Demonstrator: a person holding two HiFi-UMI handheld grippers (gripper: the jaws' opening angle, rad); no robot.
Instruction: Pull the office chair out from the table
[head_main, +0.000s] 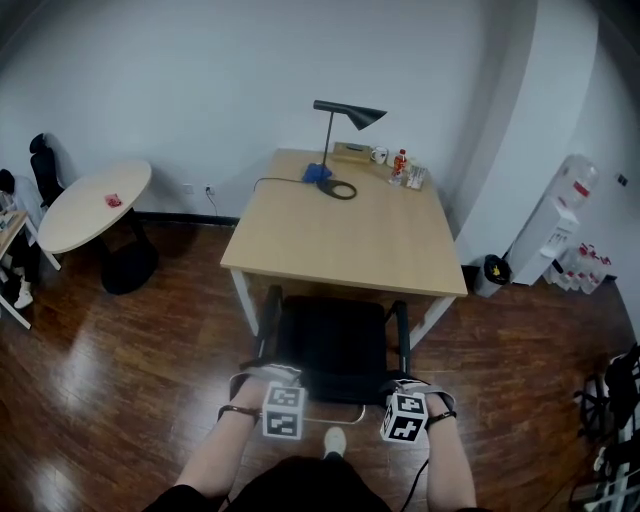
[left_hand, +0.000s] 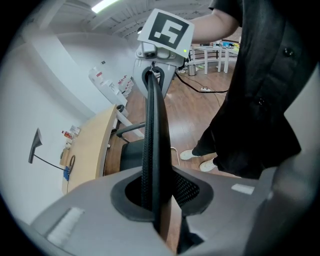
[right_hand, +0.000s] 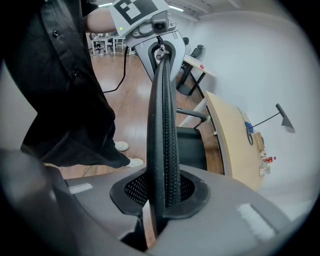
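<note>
The black office chair (head_main: 335, 340) stands tucked under the front edge of the light wooden table (head_main: 350, 235). Both grippers hold the top rim of its mesh backrest. My left gripper (head_main: 262, 378) is shut on the rim's left end; in the left gripper view the rim (left_hand: 152, 125) runs from my jaws (left_hand: 155, 200) up to the right gripper (left_hand: 152, 75). My right gripper (head_main: 408, 385) is shut on the rim's right end. In the right gripper view the rim (right_hand: 162, 125) leads from those jaws (right_hand: 162, 200) to the left gripper (right_hand: 161, 50).
A black desk lamp (head_main: 345, 115), a cable, cups and bottles stand at the table's far end. A round white table (head_main: 95, 205) is at the left, a water dispenser (head_main: 560, 215) and a bin (head_main: 492, 270) at the right. The person's shoes (left_hand: 200, 155) stand on the wooden floor behind the chair.
</note>
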